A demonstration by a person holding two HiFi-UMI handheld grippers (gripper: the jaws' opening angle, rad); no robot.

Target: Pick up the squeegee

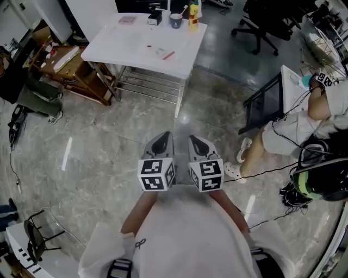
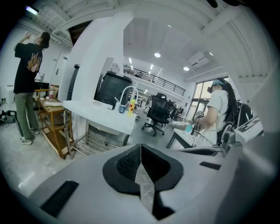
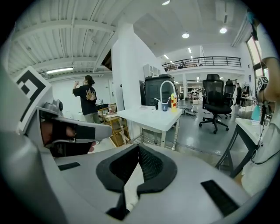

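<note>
– Grey marbled floor (image 1: 109, 157) takes most of the head view, yes? What stands on it?
– Largest is the white table (image 1: 136, 49), ahead of the person, with a metal rack under it. Left of it is a wooden cart (image 1: 70, 70). At the right is a dark desk (image 1: 263, 106), and a seated person in white (image 1: 321, 108) is beside it. A black office chair (image 1: 261, 27) is further back, apart from the table.
– And what is in the way to the table?
– Only open floor lies between the grippers and the near leg of the table. Cables (image 1: 261, 174) run on the floor at the right side, near a black helmet (image 1: 323, 179), off that line. In the left gripper view another person in black (image 2: 28, 83) stands by the cart.
– What is on the table top?
– At the far edge are a black box (image 1: 155, 18), a dark cup (image 1: 175, 20) and a yellow bottle (image 1: 193, 15). Nearer lies a small red thing (image 1: 168, 55).
– Where is the squeegee?
– No view shows it clearly; the things on the table are too small to tell.
– The grippers?
– The left gripper (image 1: 162, 142) and the right gripper (image 1: 197, 142) are held side by side over the floor, pointing toward the table. Both have the jaws pressed together at the tips, with nothing between them.
</note>
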